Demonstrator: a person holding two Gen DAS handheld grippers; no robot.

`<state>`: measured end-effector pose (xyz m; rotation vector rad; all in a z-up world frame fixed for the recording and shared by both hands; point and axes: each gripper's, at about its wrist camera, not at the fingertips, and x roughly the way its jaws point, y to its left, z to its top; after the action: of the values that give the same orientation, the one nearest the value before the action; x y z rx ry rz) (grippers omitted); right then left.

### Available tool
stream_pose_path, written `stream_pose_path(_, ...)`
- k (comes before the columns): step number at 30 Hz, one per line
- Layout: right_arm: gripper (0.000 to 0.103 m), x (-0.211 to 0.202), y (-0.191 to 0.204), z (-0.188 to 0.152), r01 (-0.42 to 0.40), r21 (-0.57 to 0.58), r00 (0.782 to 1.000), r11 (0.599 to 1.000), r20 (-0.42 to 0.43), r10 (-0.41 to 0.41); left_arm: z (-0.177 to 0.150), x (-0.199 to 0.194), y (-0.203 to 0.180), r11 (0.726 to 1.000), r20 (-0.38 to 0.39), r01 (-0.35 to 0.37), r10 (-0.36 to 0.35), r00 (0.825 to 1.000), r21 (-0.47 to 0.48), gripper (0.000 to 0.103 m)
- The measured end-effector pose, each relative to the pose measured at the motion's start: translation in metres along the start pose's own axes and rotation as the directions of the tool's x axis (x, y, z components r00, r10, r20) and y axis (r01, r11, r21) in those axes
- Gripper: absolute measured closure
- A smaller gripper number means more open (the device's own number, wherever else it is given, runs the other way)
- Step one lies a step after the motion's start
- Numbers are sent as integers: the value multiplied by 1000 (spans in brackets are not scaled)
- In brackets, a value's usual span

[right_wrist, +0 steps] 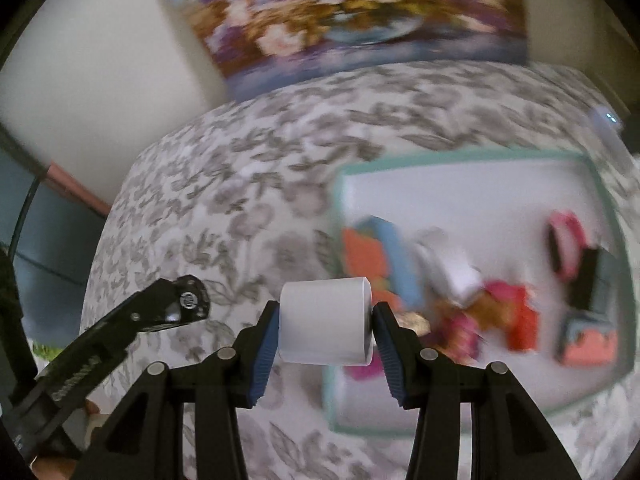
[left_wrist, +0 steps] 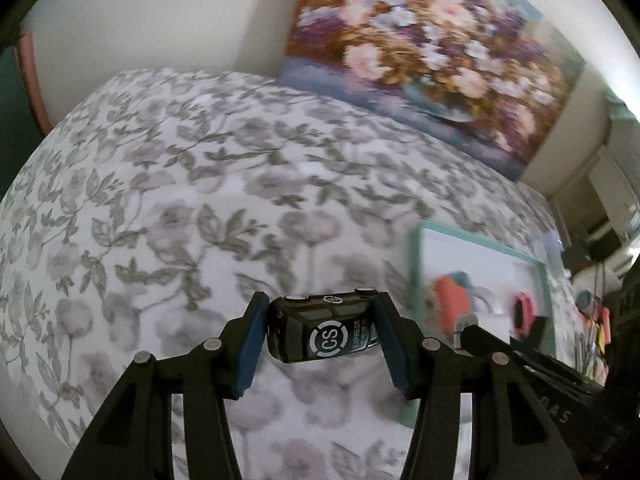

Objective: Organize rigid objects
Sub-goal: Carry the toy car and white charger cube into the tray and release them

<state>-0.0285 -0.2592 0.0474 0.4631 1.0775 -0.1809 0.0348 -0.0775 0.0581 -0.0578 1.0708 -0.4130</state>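
Bed: covered with a grey leaf-and-flower print spread; a floral painting leans against the wall at its far edge.

Tray: white with a mint rim, lying flat on the spread. It holds a loose scatter of small orange, pink, blue and black items, too blurred to identify. In the right wrist view it lies ahead and to the right of the fingers; in the left wrist view it sits well off to the right.

Right gripper: jaws partly open, pads pressed on the flat ends of a white cylinder, long axis running across from pad to pad. It hangs over the tray's near-left edge.

Left gripper: jaws partly open, clamped on a black toy car held crosswise, clear of the spread.

Judgement: the right hand is nearer the tray and should deposit first; the left must travel rightwards.
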Motion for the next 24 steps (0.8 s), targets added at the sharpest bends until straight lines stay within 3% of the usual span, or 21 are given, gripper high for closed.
stream_pose_path(7,53,-32,-56,-24,65,87,998,994,15,-66,-19,-10,-54,996,-9,34,-34,999,84,48)
stream_pose_path(15,53,-39,-111,-42,108,189,994,976,-14,-107,-45,-2,-112,981,-55,56,-47,997,186,48)
stream_pose_path(24,53,-32,-139,-44,132,223,991,966,-42,-126,-69,36,-137,973,-157,73,-39,987,217,48)
